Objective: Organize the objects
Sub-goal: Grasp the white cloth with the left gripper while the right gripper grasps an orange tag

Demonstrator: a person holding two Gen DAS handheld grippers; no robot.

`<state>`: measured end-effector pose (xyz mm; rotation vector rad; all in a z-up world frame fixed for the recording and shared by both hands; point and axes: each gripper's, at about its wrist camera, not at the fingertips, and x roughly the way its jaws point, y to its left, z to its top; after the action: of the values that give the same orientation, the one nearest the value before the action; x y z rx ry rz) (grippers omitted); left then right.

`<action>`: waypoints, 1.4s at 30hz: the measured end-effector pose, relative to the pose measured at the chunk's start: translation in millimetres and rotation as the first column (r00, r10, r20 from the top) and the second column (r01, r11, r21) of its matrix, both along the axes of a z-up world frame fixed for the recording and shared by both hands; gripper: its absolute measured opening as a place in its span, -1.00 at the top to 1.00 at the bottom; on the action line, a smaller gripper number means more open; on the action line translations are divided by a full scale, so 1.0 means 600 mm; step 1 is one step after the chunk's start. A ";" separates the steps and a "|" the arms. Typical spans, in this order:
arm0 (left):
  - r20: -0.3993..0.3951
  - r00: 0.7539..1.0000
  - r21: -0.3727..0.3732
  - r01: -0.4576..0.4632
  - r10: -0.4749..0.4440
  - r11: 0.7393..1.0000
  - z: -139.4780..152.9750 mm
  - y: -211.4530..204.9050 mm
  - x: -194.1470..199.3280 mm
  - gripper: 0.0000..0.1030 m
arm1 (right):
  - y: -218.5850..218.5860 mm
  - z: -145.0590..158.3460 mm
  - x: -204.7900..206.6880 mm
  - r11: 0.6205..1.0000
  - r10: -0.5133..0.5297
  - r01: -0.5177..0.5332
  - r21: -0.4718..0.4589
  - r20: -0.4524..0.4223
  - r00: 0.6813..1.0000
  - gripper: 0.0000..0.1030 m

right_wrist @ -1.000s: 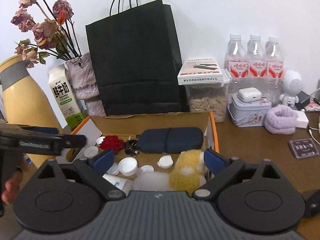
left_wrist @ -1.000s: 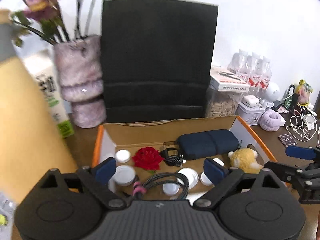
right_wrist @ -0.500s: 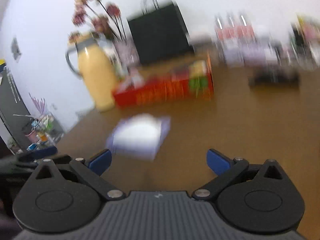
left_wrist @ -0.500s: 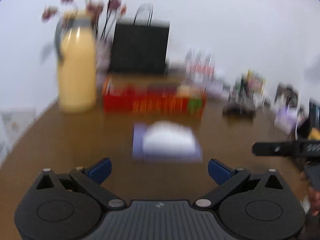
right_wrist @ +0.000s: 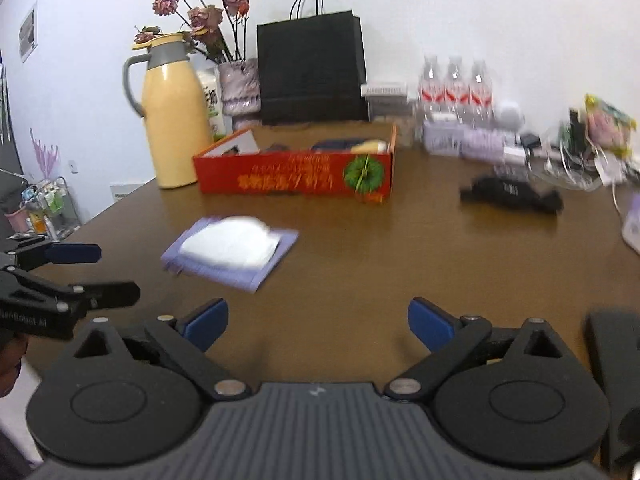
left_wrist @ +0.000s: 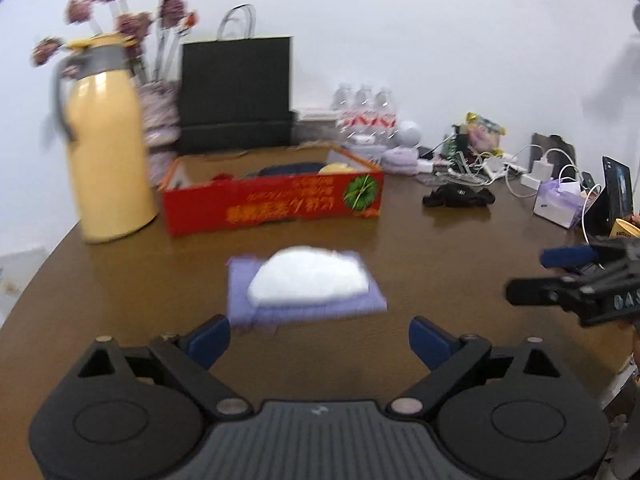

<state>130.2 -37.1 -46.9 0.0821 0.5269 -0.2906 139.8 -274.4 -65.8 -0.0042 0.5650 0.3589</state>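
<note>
Plenty of bare brown tabletop (right_wrist: pixel 360 248) around both tongs, its near-left edge curving off toward the floor. Left tongs (left_wrist: pixel 319 338) are spread wide with nothing in them, right tongs (right_wrist: pixel 318 322) same deal. The purple pack with white tissue (left_wrist: pixel 306 284) lies flat just ahead of the left tongs, and ahead-left of the right ones, touching neither. Behind it sits the red box (right_wrist: pixel 296 178), with the yellow jug (right_wrist: pixel 172 116) at its left. Stuff inside the box is mostly hidden by its front wall, and the clutter at far right is too blurred to make out
</note>
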 end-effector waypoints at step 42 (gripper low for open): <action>0.069 0.998 -0.061 0.000 0.004 0.998 0.048 -0.016 0.026 0.85 | 0.048 -0.017 0.156 0.998 0.005 -0.008 0.060 0.051 0.999 0.77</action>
<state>145.5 -46.7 -18.1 0.0320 0.4487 -0.3006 233.2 -245.4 -76.2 0.0425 0.5040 0.3811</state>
